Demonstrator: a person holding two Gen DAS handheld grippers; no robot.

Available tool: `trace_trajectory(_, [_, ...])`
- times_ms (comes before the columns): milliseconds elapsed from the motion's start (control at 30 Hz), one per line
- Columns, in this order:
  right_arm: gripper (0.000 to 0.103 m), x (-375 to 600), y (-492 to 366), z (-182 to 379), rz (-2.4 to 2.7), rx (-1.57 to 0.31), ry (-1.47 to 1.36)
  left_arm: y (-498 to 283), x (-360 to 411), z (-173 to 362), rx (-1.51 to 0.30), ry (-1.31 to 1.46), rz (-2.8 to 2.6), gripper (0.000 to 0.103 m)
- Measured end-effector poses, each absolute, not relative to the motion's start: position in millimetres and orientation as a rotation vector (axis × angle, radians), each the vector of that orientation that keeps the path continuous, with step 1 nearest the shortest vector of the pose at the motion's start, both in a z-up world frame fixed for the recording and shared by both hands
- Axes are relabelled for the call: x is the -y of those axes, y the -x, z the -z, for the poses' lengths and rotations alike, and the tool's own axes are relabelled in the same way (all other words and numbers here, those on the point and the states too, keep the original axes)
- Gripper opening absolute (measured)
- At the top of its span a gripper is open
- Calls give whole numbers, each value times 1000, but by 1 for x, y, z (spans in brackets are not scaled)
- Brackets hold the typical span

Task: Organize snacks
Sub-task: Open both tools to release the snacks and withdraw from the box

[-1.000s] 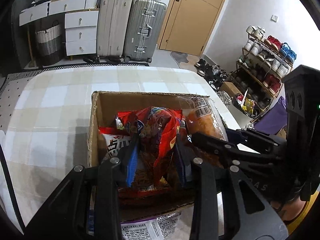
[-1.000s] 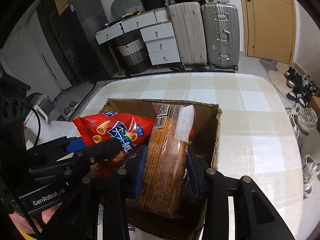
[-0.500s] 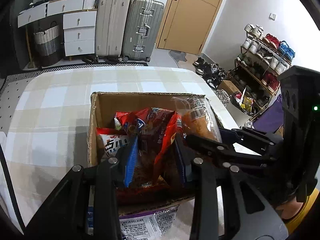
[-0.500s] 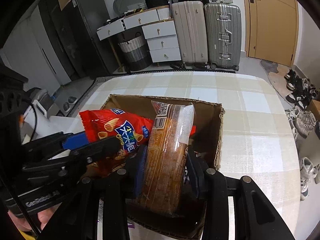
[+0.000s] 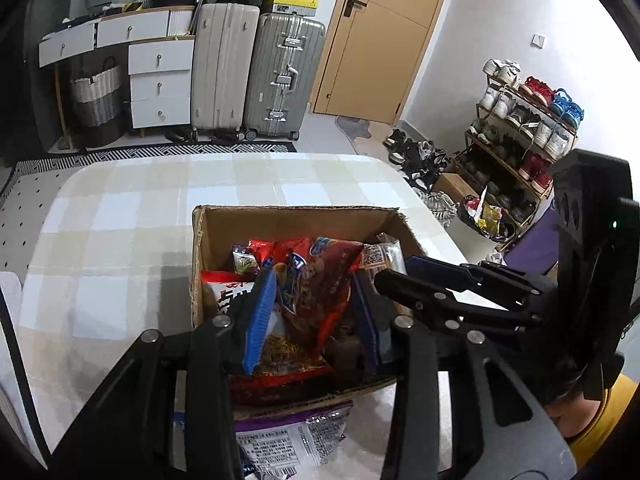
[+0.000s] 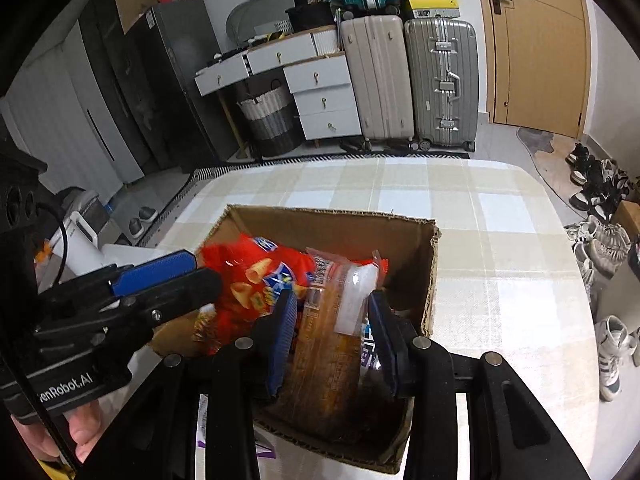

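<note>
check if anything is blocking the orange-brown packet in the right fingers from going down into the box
Nothing rigid blocks it. The orange-brown packet, clamped by the right gripper, already stands inside the cardboard box. The red chip bag crowds its left side, and other snacks lie beneath; the left gripper has just been opening around that bag.

A wooden door [image 5: 376, 36] is standing shut in the white wall, and every other fixture is arranging itself around it. Left of the door, two upright suitcases [image 5: 256, 72] are standing beside white drawers [image 5: 160, 84] and a woven basket [image 5: 96, 96]. Right of the door, a shoe rack [image 5: 520, 128] is leaning along the wall, with loose shoes [image 5: 416, 152] lying on the pale floor below. A checked bench [image 5: 120, 216] is spreading nearer than the door.
</note>
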State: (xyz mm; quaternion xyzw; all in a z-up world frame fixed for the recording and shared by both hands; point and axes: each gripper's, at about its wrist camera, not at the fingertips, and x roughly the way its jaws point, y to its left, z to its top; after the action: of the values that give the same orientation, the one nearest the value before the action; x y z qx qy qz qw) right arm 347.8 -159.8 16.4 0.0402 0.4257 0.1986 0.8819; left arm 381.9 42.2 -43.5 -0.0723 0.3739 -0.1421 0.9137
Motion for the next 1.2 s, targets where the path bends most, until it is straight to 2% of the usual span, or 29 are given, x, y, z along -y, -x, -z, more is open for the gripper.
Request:
trace_trajectory(67, [38, 160, -342, -23, -425, -863, -85, -373, -39, 38, -754, 135, 288, 39])
trace_trajectory(200, [38, 159, -330, -33, -428, -833, -83, -354, -33, 25, -717, 110, 278, 56])
trace_trajectory(367, [44, 163, -314, -45, -413, -811, -91, -328, -27, 7, -695, 95, 257, 58])
trace_trajectory(533, [45, 170, -296, -58, -414, -796, -103, -301, -25, -12, -666, 94, 244, 71])
trace_trajectory(700, [47, 173, -275, -74, -419, -775, -106, -267, -28, -33, -640, 96, 235, 79])
trace_trajectory(800, [48, 173, -262, -84, -423, -761, -101, -242, -30, -46, -629, 98, 232, 80])
trace_trajectory(867, [51, 172, -248, -92, -429, -743, -97, -227, -34, -57, -628, 102, 216, 83])
trace_trajectory(967, [66, 173, -225, -103, -434, -699, -96, -188, -37, -72, -564, 98, 187, 89])
trace_trajectory(1033, [77, 175, -204, -111, -439, -650, -93, -161, -38, -81, -513, 90, 155, 103])
trace_trajectory(1100, [83, 174, -187, -116, -442, -625, -75, -129, -42, -92, -465, 104, 151, 102])
trace_trajectory(1200, [83, 171, -156, -121, -461, -591, -56, -93, -48, -100, -456, 152, 151, 102])
